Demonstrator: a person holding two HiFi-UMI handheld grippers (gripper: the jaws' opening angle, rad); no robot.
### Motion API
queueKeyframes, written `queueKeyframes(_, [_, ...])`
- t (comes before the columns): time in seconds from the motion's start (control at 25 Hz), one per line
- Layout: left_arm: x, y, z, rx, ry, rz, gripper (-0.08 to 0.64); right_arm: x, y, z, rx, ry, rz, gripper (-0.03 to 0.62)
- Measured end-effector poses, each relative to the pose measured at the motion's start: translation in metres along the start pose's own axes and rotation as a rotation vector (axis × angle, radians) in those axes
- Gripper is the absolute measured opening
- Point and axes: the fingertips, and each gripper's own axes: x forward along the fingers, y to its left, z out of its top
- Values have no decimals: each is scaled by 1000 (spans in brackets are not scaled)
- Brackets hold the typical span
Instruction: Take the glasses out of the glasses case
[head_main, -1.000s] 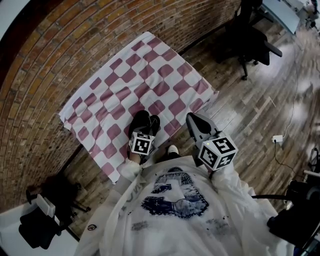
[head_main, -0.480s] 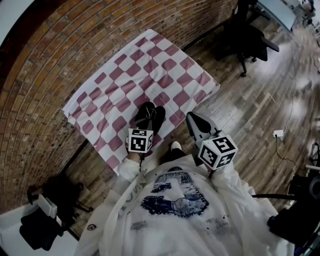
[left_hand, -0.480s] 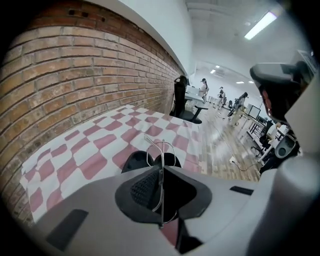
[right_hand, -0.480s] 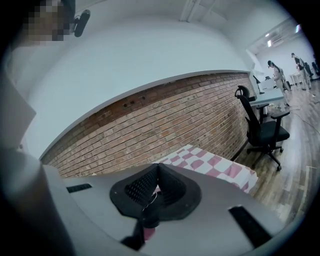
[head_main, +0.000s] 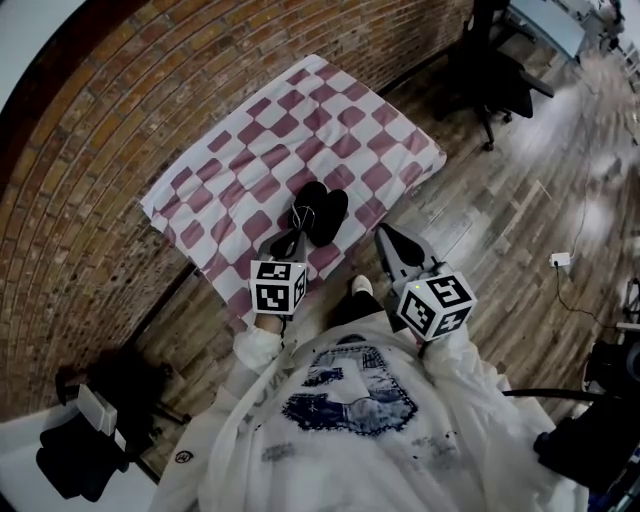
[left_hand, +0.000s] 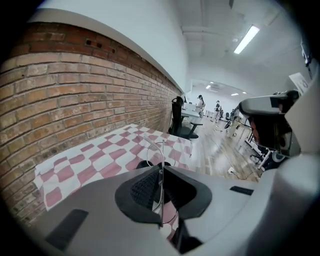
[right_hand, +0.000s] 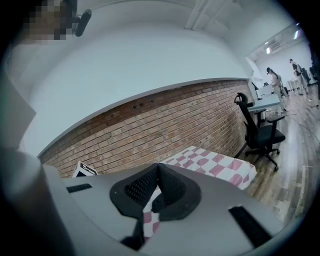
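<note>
Glasses case (head_main: 322, 212): black, lying open on checked cloth (head_main: 250, 150) over bench, near middle of front edge. Interior too dark to read.

Glasses (left_hand: 159, 150): thin wire frame, out of case, upright between pads of left claw (left_hand: 161, 170), just above case.

Left claw: nearly closed, pinching frame.

Right claw (right_hand: 158, 169): fully closed, pads touching, nothing held. Just off bench's front edge, right of case, above wooden floor (head_main: 500, 220).
</note>
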Motion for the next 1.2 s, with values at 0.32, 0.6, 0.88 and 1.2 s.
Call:
queueKeyframes(0.32, [-82, -2, 3, 12, -126, 6, 37, -34, 54, -17, -17, -58, -19, 14])
queueKeyframes(0.6, [-151, -7, -10, 13, -204, 20, 36, -66, 94, -30, -48, -99, -51, 12])
queueKeyframes(0.88, [-208, -24, -18, 12, -275, 0, 35, -97, 123, -42, -84, -114, -84, 12])
queueKeyframes(1.2, [-246, -38, -22, 26, -325, -2, 35, -121, 140, -51, -101, -127, -99, 12])
